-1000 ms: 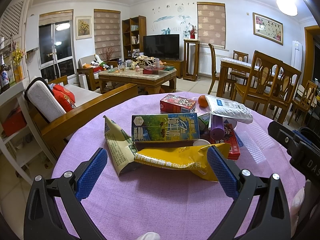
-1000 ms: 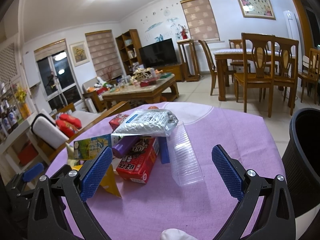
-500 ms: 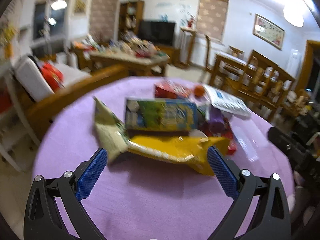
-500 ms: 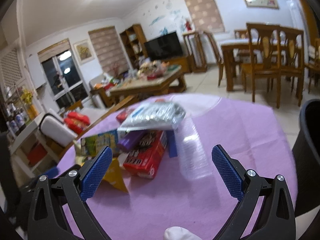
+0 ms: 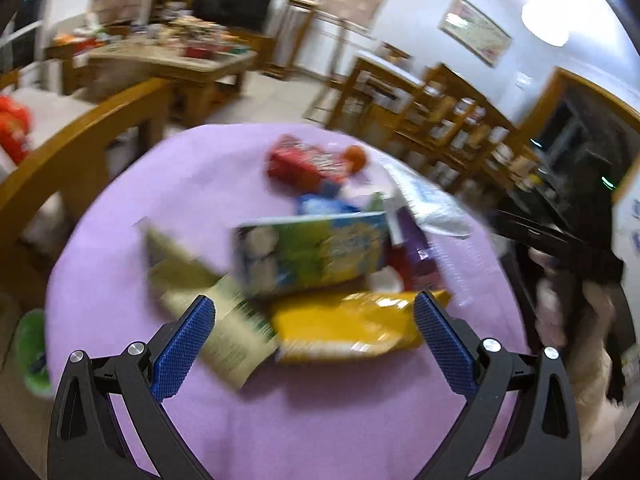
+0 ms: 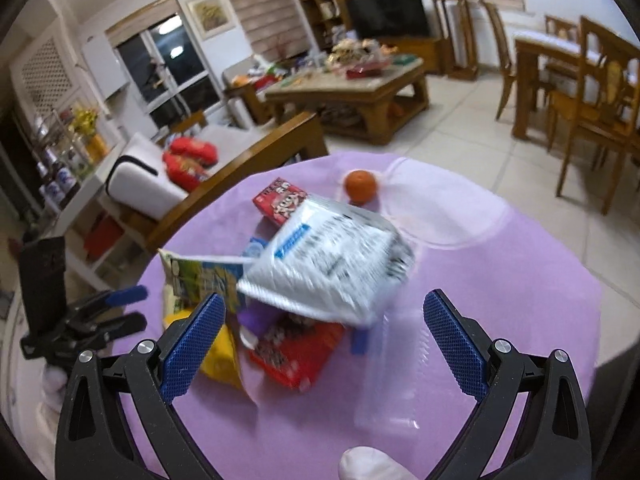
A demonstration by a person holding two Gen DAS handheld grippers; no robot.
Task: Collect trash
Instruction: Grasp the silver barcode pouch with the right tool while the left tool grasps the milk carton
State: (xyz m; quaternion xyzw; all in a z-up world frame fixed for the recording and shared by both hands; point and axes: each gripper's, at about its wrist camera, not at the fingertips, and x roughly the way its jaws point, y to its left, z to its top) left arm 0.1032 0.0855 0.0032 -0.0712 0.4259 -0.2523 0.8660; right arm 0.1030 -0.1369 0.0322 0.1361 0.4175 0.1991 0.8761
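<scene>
tiled floor (image 6: 460, 128), wooden coffee table (image 6: 360, 84), television (image 6: 386, 12)

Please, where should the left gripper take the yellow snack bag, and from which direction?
Probably at the near long edge of the yellow snack bag, coming from the front with the left gripper. The bag lies flat, nearest the open jaws, and that edge looks uncovered, while the green box crowds its far side.

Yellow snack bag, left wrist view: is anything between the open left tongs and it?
Nothing visible. The yellow snack bag lies nearest the left tongs, between their open fingers; the green-blue carton sits behind it.
</scene>
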